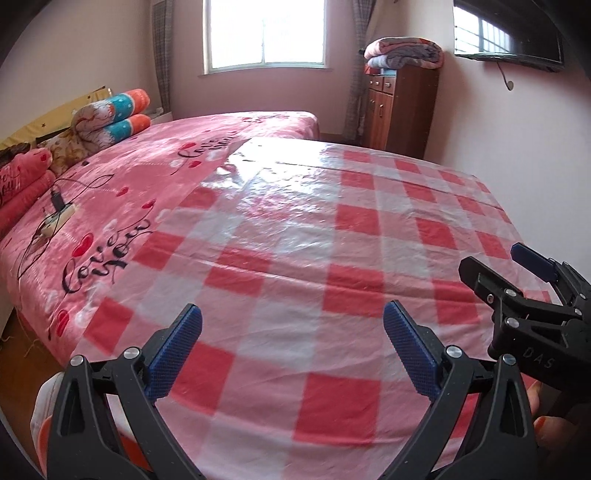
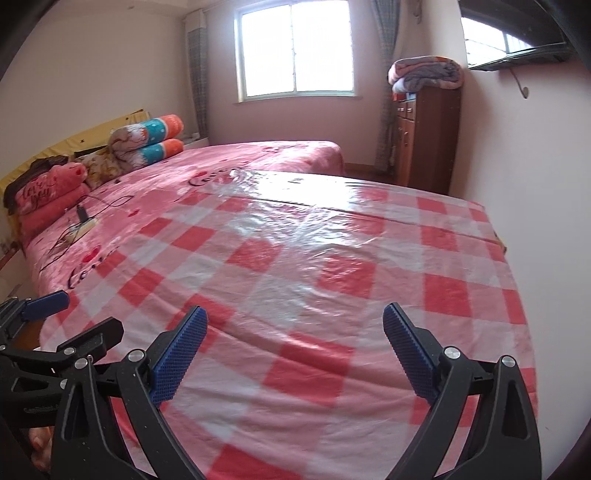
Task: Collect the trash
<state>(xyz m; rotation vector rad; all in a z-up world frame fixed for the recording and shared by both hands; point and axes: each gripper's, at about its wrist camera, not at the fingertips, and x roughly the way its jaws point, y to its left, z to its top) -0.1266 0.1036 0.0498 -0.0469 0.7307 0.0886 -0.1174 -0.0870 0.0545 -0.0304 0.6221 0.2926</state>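
Far left: folded quilts [image 1: 110, 118] and pillows by the headboard, a power strip [image 1: 59, 218] with black cord on the pink bedspread [image 1: 155, 173], well apart from both grippers. Centre: left gripper [image 1: 291, 343], jaws wide, holding nothing, above the checked plastic cloth [image 1: 295, 240] covering the surface; cloth bare and open to its far edge. Right: right gripper [image 2: 295, 347], jaws wide, empty, just beside the left. No trash or container visible. Beyond the far right edge, a wooden cabinet [image 2: 428, 136] topped with a folded blanket [image 2: 424, 74].

It is a home bedroom: a bed [image 1: 207, 155] with folded quilts [image 1: 114, 118], a window [image 1: 264, 33], a wooden cabinet [image 1: 400, 110].
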